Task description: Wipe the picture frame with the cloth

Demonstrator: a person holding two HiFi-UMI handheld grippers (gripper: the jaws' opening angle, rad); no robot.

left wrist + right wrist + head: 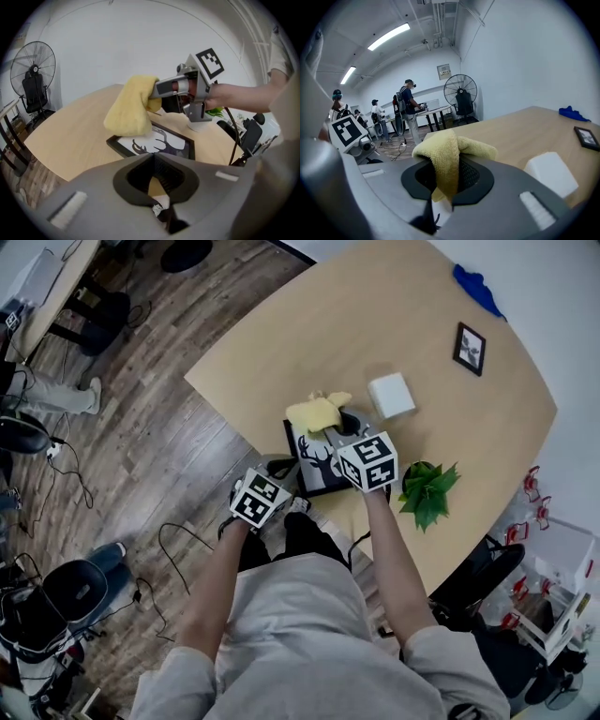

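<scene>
- The right gripper [158, 90] has its jaws clamped on a fold of the yellow cloth [131, 105]. Most of the cloth bunches out past the tips, probably so that a soft pad, not the jaws, meets the glass.
- The cloth hangs over the far left corner of the frame [314, 465]. Its lower edge is at or just above the black border, and I cannot tell whether it touches. Wiping seems to be at its start or at one end of a stroke.
- The left gripper [153, 164] sits at the near edge of the table [375, 315], just beside the frame's near left corner. Its jaws are drawn together at the tips with nothing seen between them; only table and floor show through the slit behind the tips.
- The frame's near edge is hidden behind those jaws, so I cannot tell whether they rest against it. That spot would suit bracing the frame against sliding under the cloth.
- The frame lies flat and face up, close to the table's near edge, within easy reach of both grippers.
- Its long axis appears to run from the near edge toward the middle of the table, skewed slightly. The deer print's antlers point to the far edge, so it reads upright to the person.
</scene>
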